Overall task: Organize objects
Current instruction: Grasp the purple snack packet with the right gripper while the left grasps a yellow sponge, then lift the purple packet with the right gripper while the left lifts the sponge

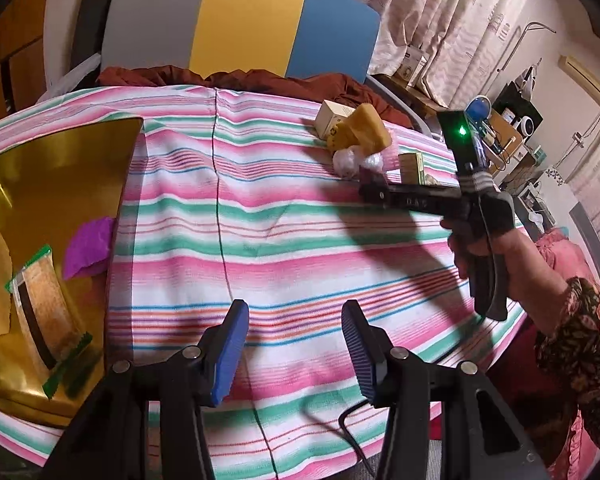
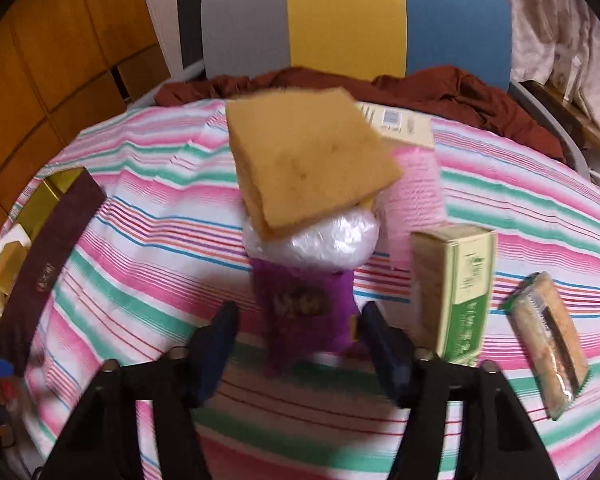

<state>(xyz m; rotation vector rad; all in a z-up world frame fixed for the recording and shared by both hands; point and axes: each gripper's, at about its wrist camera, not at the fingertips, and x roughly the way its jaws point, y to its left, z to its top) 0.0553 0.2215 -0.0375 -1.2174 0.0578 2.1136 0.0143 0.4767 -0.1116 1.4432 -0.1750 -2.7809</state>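
Right gripper [image 2: 296, 344] spread over the striped bedspread [image 2: 140, 240], purple snack packet [image 2: 300, 304] between its untouching fingers, yellow sponge [image 2: 308, 164] beyond, left gripper [image 1: 296, 344] spread and empty

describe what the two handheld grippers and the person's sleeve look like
Both grippers have black frames with silver bolts and ribbed blue pads. The right gripper, seen from the left wrist view, is a black pistol-grip tool with a green light on top. The sleeve is dark with an orange floral print.
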